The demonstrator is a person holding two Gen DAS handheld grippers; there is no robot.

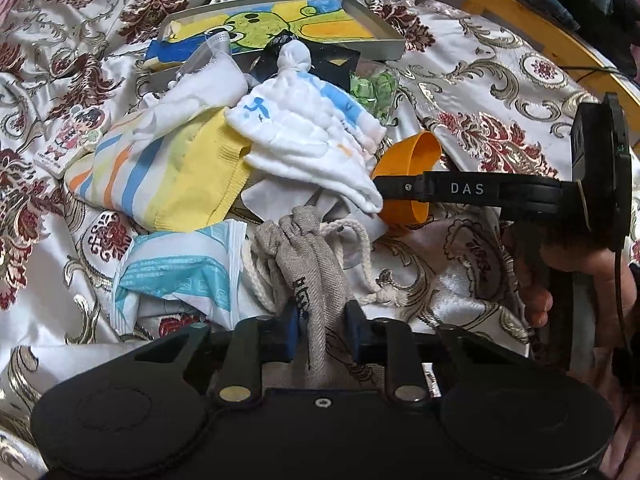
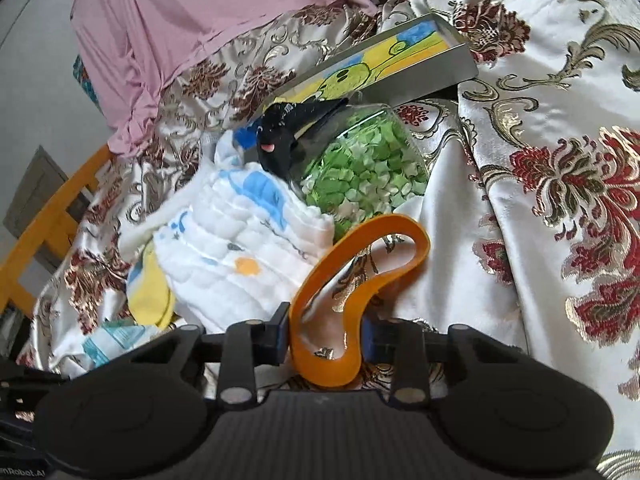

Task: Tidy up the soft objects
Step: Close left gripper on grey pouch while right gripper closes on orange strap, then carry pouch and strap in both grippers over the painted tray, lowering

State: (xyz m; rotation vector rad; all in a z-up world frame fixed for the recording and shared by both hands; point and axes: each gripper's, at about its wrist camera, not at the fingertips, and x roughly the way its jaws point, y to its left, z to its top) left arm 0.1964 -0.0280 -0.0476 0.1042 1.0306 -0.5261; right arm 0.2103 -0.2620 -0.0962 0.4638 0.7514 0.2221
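My left gripper (image 1: 322, 330) is shut on a grey drawstring pouch (image 1: 306, 256) with white cords, low in the left wrist view. My right gripper (image 2: 325, 334) is shut on a soft orange band (image 2: 352, 276), squeezing it into a bent loop; the band also shows in the left wrist view (image 1: 412, 160) beside the right gripper's arm. A white quilted cloth with blue print (image 1: 304, 128) (image 2: 236, 236) lies on the pile. Under it are a yellow striped cloth (image 1: 160, 172) and a blue-white packet (image 1: 176, 276).
Everything lies on a floral satin bedspread (image 2: 540, 184). A framed yellow-green drawing (image 1: 280, 24) and a clear jar of green pieces (image 2: 360, 172) sit behind the pile. A pink cloth (image 2: 192, 20) lies far back. A wooden bed rail (image 1: 540, 28) runs at the right.
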